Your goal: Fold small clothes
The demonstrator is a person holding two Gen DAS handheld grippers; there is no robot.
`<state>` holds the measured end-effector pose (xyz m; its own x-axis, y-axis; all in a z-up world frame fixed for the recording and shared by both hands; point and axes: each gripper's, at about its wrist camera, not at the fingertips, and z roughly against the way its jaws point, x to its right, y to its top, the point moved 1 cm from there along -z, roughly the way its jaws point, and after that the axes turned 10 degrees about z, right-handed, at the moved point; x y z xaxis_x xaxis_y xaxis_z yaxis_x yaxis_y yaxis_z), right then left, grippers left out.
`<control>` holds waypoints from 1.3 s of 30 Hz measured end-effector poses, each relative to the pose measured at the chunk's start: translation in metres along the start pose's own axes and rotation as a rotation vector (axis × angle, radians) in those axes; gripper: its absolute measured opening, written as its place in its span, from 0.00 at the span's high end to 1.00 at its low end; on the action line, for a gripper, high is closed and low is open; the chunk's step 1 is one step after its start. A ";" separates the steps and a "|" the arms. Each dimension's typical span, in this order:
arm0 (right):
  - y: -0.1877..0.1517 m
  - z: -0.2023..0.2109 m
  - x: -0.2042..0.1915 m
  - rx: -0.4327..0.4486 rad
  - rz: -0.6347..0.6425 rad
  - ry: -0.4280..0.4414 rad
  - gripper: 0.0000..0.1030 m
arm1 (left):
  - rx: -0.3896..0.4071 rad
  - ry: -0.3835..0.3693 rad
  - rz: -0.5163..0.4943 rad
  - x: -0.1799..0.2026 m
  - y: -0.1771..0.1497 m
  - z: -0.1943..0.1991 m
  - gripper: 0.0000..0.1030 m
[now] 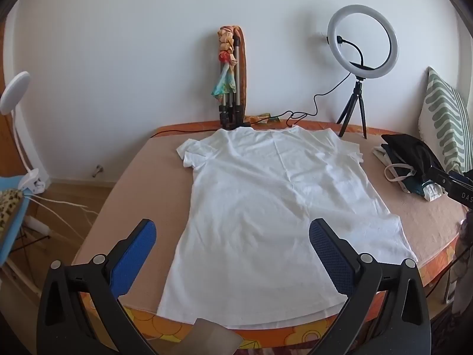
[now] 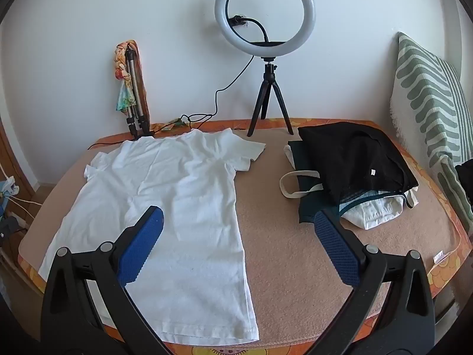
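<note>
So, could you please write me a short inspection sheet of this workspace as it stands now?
Surface: pinkish-beige pad with an orange floral border, a table or bed, cannot tell which.
Job's things: white T-shirt spread flat, wrinkled, unfolded, hem at the near edge.
Clutter: pile of dark and white clothes to the T-shirt's right, apart from it.
Claws: left claw and right claw both open, hovering, holding nothing.
Cables: black cable runs from the ring light down to the far edge.
Surroundings: white wall, folded tripod with a scarf, striped cushion at the right.
</note>
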<state>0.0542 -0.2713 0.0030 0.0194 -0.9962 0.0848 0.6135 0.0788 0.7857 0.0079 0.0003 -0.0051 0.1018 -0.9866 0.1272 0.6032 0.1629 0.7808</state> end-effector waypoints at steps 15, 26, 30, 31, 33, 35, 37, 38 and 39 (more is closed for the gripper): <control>-0.001 0.004 -0.001 0.012 0.010 -0.019 0.00 | 0.019 0.012 -0.008 -0.002 0.005 0.006 0.00; 0.001 0.003 0.002 0.010 0.012 -0.024 0.00 | 0.025 0.005 -0.003 -0.002 0.005 0.007 0.00; 0.001 0.002 0.001 0.010 0.014 -0.028 0.00 | 0.029 0.005 -0.002 0.000 0.005 0.008 0.00; 0.001 0.002 0.002 0.010 0.015 -0.027 0.00 | 0.031 0.005 -0.001 0.000 0.005 0.009 0.00; 0.001 0.002 0.002 0.008 0.013 -0.023 0.00 | 0.035 0.005 -0.003 0.001 0.004 0.011 0.00; 0.002 0.002 0.002 0.008 0.012 -0.024 0.00 | 0.033 0.003 0.001 0.001 0.005 0.011 0.00; 0.001 0.002 0.002 0.008 0.009 -0.026 0.00 | 0.032 0.000 0.006 0.001 0.004 0.011 0.00; 0.001 0.002 0.001 0.008 0.010 -0.025 0.00 | 0.032 -0.002 0.008 0.000 0.004 0.011 0.00; 0.001 0.002 0.001 0.009 0.009 -0.024 0.00 | 0.032 -0.001 0.007 0.001 0.003 0.011 0.00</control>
<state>0.0537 -0.2726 0.0052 0.0058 -0.9943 0.1069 0.6067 0.0885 0.7900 0.0016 0.0000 0.0042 0.1049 -0.9855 0.1336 0.5767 0.1697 0.7991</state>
